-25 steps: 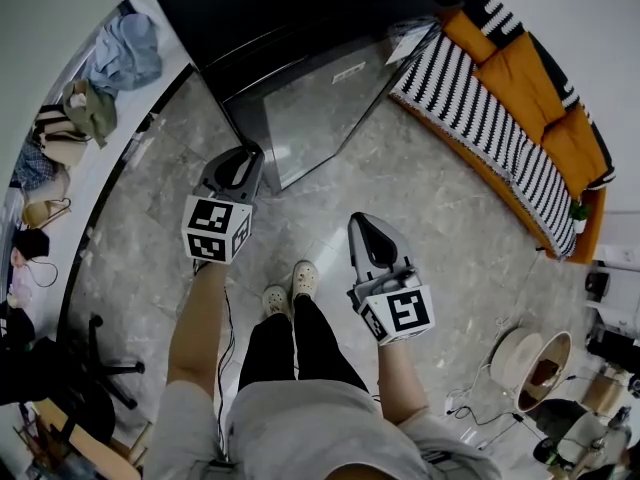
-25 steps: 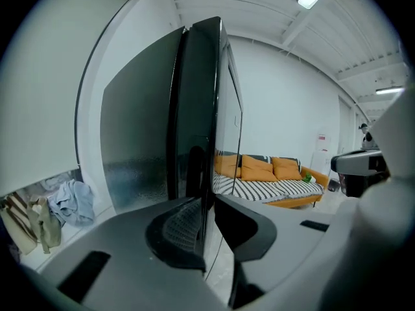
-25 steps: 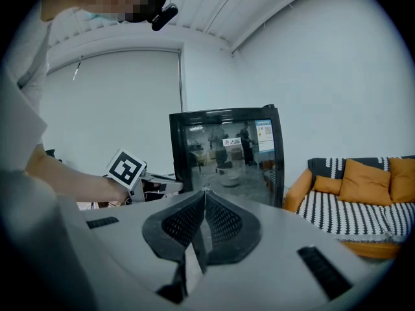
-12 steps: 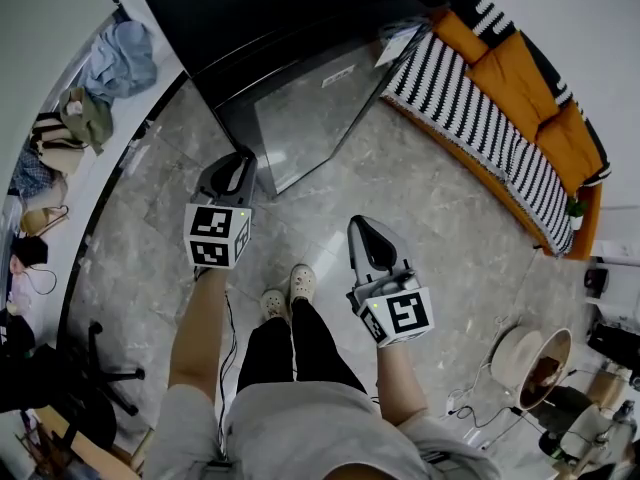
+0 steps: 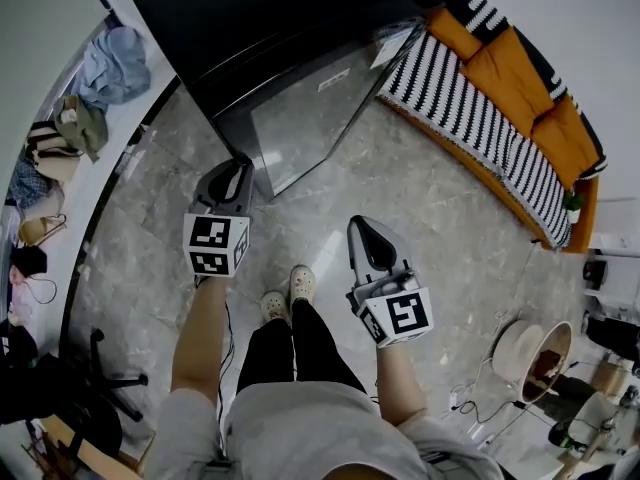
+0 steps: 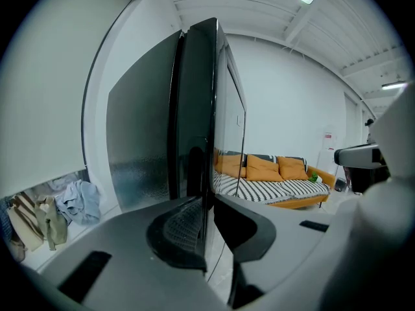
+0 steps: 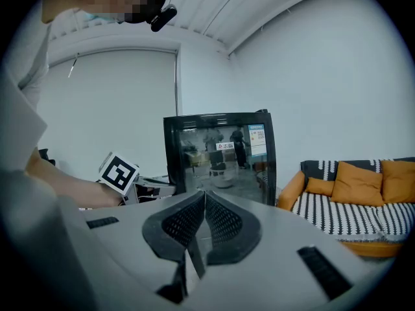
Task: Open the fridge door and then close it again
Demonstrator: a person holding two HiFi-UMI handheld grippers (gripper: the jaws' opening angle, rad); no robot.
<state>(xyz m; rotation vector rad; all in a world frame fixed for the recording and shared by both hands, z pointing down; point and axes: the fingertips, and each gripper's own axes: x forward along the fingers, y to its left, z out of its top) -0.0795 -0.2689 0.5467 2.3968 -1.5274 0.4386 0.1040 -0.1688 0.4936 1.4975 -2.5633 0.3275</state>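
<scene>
One black fridge (image 5: 250, 28) at the far edge of the floor (image 5: 430, 198), glass fridge door (image 5: 300, 118) facing the open floor. Two grippers: left gripper (image 5: 238, 168) narrowed onto the door's left vertical edge, that edge between the pads; right gripper (image 5: 368, 230) with jaws together on nothing, over bare floor, well apart from the fridge. One striped sofa (image 5: 480, 98) along the right wall, three orange cushions (image 5: 510, 73) on it. Wide bare floor between sofa and door.

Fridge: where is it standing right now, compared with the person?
In the head view the fridge stands at top centre, its door edge between the jaws of the left gripper, with the striped sofa to its right.
</scene>
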